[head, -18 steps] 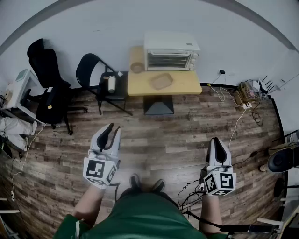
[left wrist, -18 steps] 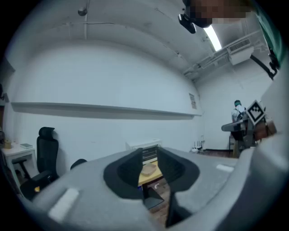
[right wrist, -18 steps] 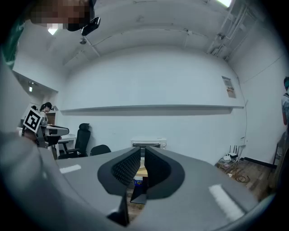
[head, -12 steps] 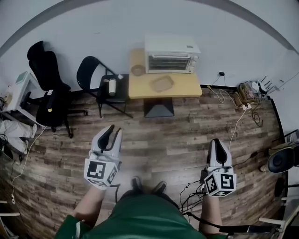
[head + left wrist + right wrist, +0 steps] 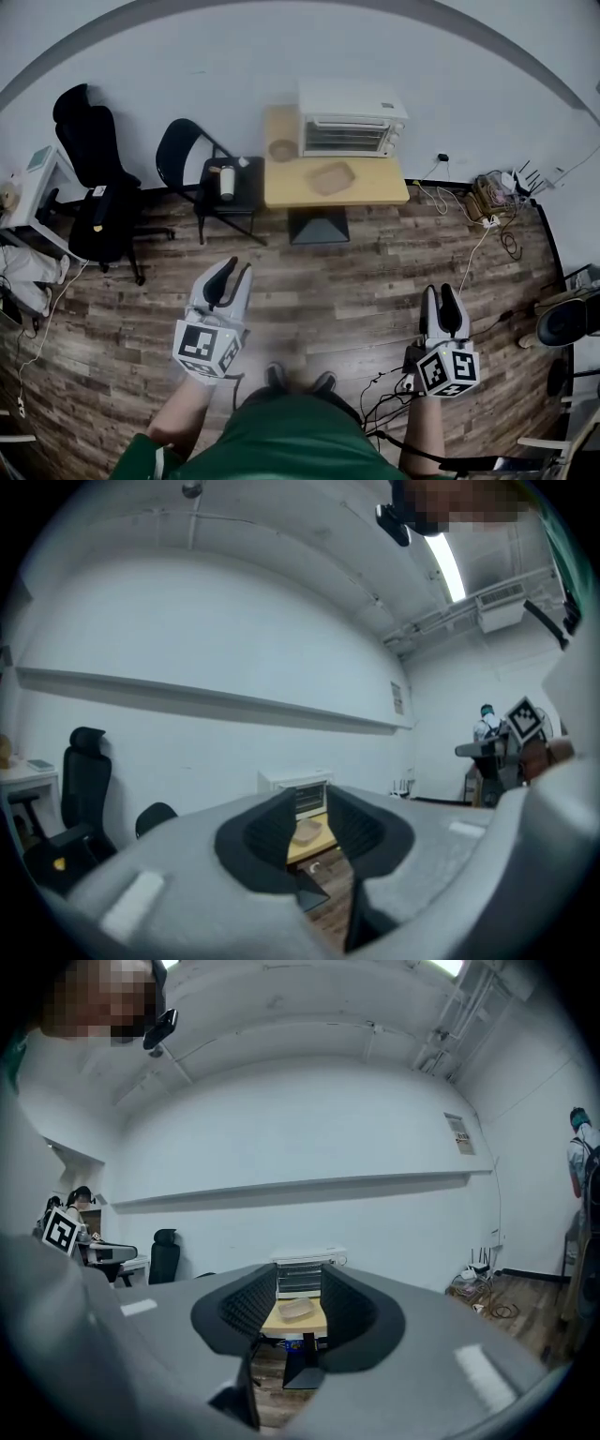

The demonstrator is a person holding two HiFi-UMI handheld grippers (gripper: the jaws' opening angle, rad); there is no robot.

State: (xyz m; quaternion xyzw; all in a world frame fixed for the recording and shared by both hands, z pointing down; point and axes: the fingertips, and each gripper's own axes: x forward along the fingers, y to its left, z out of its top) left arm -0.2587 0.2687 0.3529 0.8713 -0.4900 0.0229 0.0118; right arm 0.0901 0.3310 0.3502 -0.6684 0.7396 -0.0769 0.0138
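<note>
Low down, left gripper (image 5: 234, 270) and right gripper (image 5: 441, 294) hang spread, empty. Wood floor (image 5: 328, 272) stretches to the counter (image 5: 375, 193) edge at 12 o'clock.

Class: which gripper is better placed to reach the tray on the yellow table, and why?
Probably left: the left gripper sits further forward, nearer the tray than the right gripper; both are open.

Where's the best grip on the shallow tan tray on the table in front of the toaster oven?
Probably the near long rim of the tray, approached from the room side and slightly above, with one jaw inside the rim and one outside. It lies flat on the table and looks too low to clamp across its sides. The toaster oven stands close behind it and blocks the far edge.
</note>
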